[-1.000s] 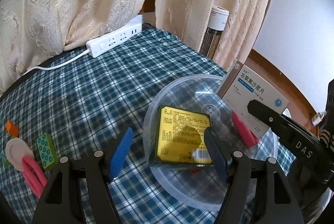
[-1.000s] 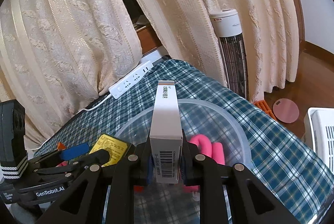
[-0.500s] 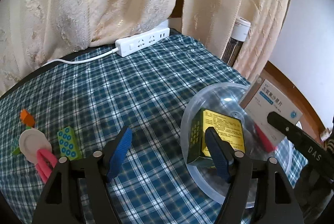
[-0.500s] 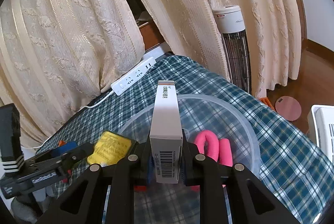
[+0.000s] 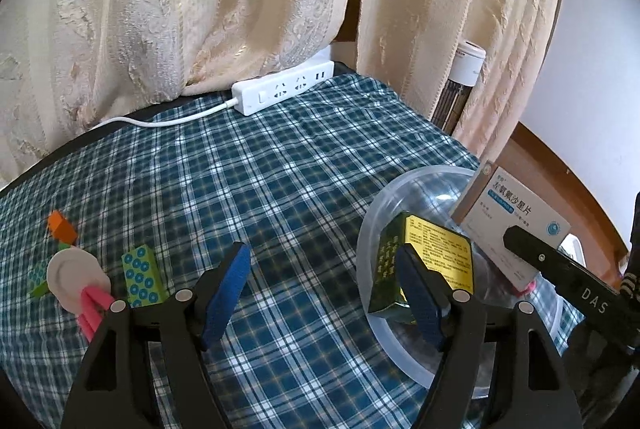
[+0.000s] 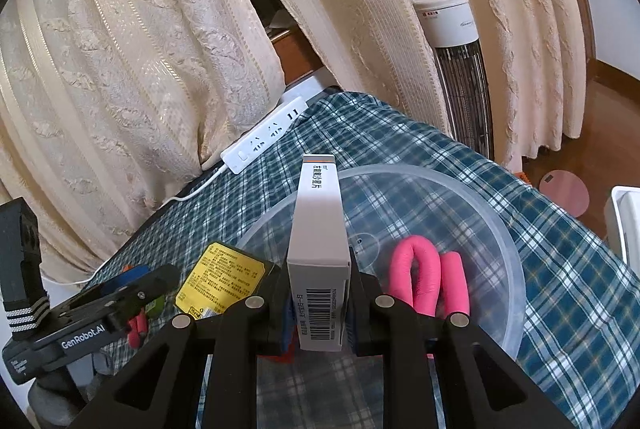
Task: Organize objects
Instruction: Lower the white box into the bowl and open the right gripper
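A clear plastic bowl (image 5: 374, 229) (image 6: 508, 261) sits on the plaid cloth. A yellow and green box (image 5: 432, 261) (image 6: 224, 277) leans inside its left rim. A pink looped foam piece (image 6: 428, 277) lies in the bowl. My right gripper (image 6: 320, 293) is shut on a white medicine box (image 6: 318, 229) (image 5: 516, 217) and holds it over the bowl. My left gripper (image 5: 324, 293) is open and empty, its right finger just in front of the yellow box.
On the cloth at the left lie a green dotted block (image 5: 142, 275), a white disc (image 5: 74, 277) with a pink piece (image 5: 94, 309), and an orange block (image 5: 62, 227). A white power strip (image 5: 284, 91) lies by the curtains. A tower heater (image 6: 460, 69) stands beyond the table's right edge.
My left gripper has let go of the yellow box in the bowl and drawn back to the left. My right gripper has stayed over the bowl with the white box.
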{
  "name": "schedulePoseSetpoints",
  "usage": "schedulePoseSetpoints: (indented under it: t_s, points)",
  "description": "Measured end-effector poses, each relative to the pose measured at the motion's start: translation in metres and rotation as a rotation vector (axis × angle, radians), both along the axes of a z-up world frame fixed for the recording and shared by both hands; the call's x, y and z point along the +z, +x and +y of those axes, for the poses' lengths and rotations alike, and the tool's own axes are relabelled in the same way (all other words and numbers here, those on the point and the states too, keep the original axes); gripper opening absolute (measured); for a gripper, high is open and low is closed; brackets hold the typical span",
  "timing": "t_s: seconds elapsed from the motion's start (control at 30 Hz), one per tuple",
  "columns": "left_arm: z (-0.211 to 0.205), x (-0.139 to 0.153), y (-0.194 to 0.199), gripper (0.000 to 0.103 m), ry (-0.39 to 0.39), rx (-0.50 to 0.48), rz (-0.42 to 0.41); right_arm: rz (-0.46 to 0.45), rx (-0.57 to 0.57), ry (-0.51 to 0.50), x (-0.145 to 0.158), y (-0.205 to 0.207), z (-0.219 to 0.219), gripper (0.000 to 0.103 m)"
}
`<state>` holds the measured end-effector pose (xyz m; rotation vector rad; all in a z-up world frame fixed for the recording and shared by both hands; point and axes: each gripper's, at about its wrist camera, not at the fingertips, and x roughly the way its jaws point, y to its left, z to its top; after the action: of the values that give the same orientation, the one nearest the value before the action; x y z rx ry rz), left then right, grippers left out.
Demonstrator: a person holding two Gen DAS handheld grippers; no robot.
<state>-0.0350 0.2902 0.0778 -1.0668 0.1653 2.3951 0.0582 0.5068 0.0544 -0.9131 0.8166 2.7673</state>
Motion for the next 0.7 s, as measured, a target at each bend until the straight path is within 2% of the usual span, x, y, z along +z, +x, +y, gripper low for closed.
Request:
schedulePoseSetpoints:
  t_s: [0.07, 0.13, 0.2, 0.7]
  points:
    - [-0.002, -0.001, -0.002, 0.076, -0.002, 0.009, -0.002, -0.006, -0.015, 0.0, -0.001, 0.001, 0.001, 0.024]
    - [-0.003, -0.004, -0.005, 0.076, -0.012, 0.022, -0.007, -0.004, -0.032, 0.012, 0.0, 0.002, 0.003, 0.035]
    - [-0.004, -0.007, -0.007, 0.076, -0.02, 0.032, -0.016, 0.005, -0.046, 0.026, 0.002, 0.005, 0.003, 0.038]
    - [0.035, -0.02, 0.007, 0.076, -0.091, -0.061, -0.001, 0.024, -0.079, 0.033, 0.007, 0.015, 0.008, 0.038]
